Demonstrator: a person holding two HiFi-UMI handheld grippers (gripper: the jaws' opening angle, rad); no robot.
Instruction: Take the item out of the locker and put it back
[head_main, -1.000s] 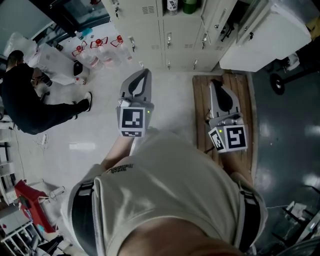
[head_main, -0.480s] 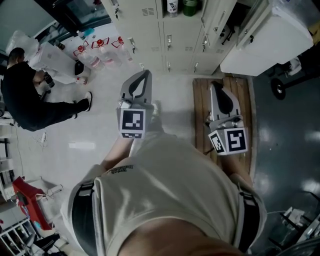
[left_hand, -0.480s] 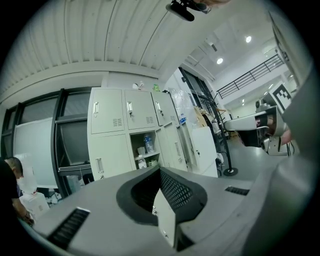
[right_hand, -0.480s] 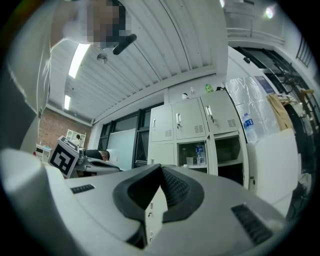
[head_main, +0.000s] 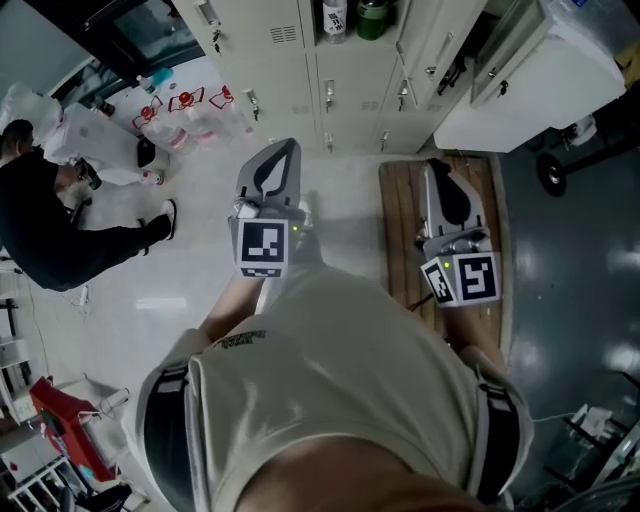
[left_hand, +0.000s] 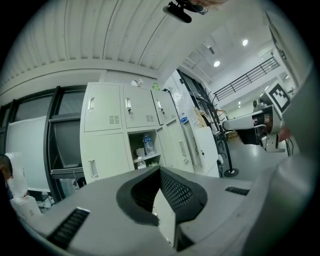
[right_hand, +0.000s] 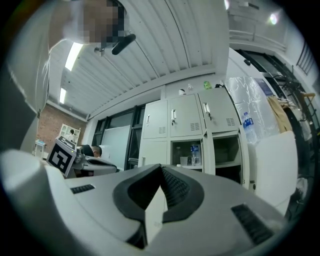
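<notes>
The left tongs (left_hand: 159, 170) and the right tongs (right_hand: 161, 167) are each pressed together at the tips with nothing between them. This is probably because nothing has been picked up yet and closed jaws are easy to carry. Both point level towards the lockers (right_hand: 185, 117), side by side and well apart, with the left pair at centre-left of the head view and the right pair at centre-right. That suggests an approach with both tools aimed at the same target.

In the right gripper view, just above the tips, one compartment (right_hand: 186, 146) stands open. It holds an upright bottle (right_hand: 194, 154) with a cup (right_hand: 184, 160) just beside it on the shelf. The pictures do not show which of these is the item to be taken out. Both are still in the locker, at the top centre of the head view, well away from either pair of tongs. The open front makes the shelf reachable without first working a handle.

A wooden board (head_main: 400, 225) lies on the floor (head_main: 200, 290) below the right tongs. A person (head_main: 60, 230) crouches at the far left of the frame and has no part in the task.
</notes>
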